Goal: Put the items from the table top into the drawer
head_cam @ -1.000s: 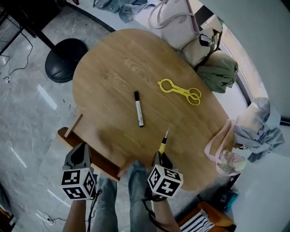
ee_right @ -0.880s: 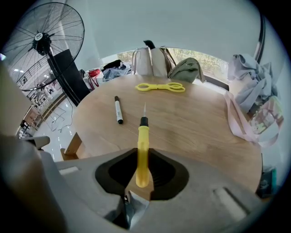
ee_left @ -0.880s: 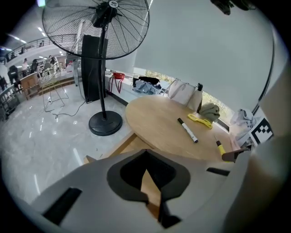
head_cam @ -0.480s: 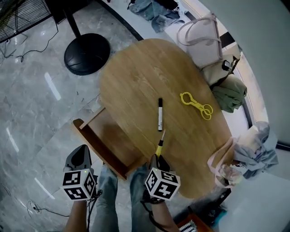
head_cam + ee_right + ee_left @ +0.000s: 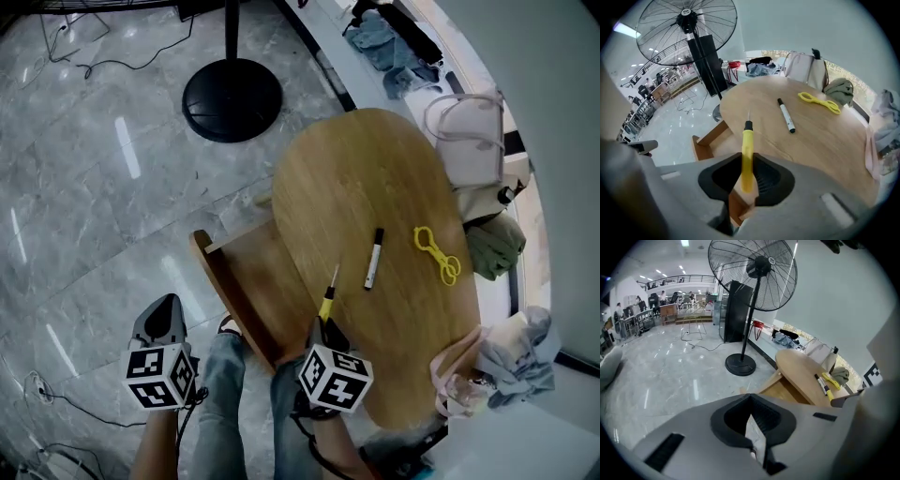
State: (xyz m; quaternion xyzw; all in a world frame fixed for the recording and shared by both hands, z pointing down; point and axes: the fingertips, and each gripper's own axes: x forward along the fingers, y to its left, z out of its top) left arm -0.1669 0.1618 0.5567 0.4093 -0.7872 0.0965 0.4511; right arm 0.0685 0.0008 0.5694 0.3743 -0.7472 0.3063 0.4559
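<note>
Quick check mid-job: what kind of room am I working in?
Probably a big open workshop or lab hall: polished stone floor, a tall pedestal fan, and a railed mezzanine above distant desks.

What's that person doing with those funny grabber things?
A person is clearing a table into its open drawer. The right gripper holds a yellow-handled tool close to the drawer. The left gripper holds nothing, off to the side above the floor. A black marker and yellow tongs lie on the table.
</note>
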